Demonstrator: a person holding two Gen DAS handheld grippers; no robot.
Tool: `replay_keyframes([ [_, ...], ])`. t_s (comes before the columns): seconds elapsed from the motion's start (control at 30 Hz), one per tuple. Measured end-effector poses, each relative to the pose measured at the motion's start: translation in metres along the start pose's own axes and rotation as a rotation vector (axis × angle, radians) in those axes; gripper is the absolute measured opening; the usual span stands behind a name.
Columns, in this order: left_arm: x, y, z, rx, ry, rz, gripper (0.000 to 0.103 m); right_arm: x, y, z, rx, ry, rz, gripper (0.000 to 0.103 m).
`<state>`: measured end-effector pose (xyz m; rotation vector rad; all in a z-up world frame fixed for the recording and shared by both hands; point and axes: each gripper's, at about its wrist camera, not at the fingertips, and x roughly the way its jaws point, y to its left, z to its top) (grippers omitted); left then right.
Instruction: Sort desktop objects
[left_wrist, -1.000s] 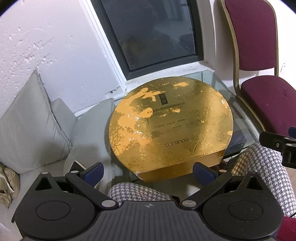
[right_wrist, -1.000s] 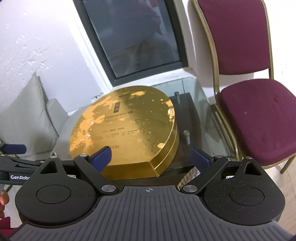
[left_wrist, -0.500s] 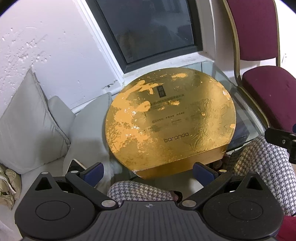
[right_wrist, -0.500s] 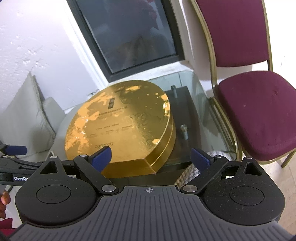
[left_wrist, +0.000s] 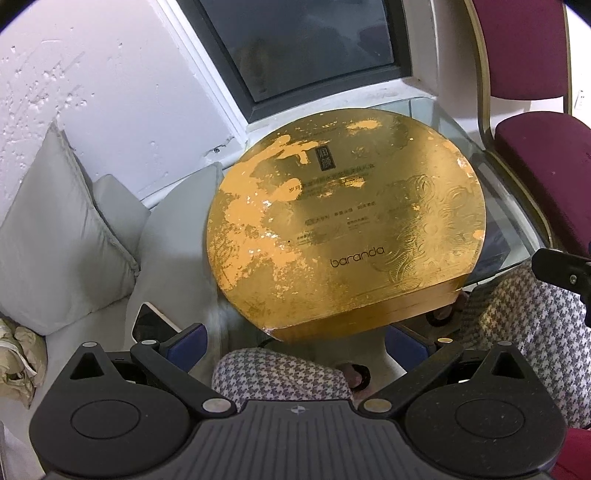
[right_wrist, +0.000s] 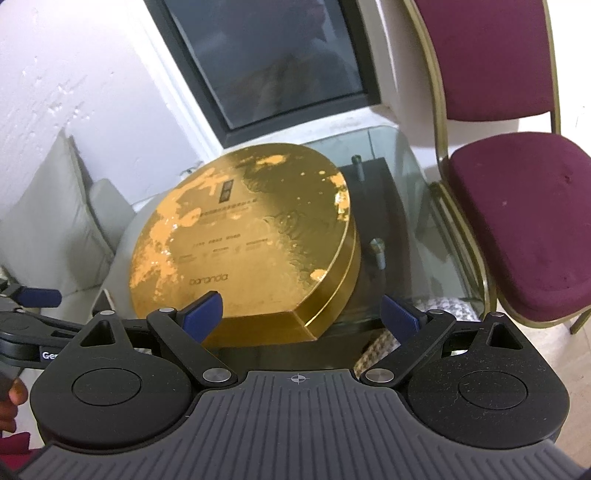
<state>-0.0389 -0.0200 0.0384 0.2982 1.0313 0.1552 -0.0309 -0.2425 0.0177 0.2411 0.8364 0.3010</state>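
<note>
a gold box (left_wrist: 347, 236) covers most of a glass table (left_wrist: 517, 236), hiding much of the top beneath it. small print on the lid is too fine to read, apart from the word "baranda". in the right wrist view, the lid's lettering is blurred. a maroon chair (right_wrist: 517, 206) is cut off by the frame's top and right edges. the left gripper (right_wrist: 37, 297) shows only partly at the left edge, one blue fingertip in view.

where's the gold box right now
The gold box lies flat on the glass table, centre in both wrist views, below the dark window, with the maroon chair to its right.
</note>
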Motion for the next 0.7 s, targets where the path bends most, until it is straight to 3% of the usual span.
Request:
replay_keyframes([
  [0.7, 0.006, -0.008, 0.006, 0.043, 0.003, 0.011, 0.102, 0.011, -0.005, 0.001, 0.015, 0.027, 0.011, 0.096],
])
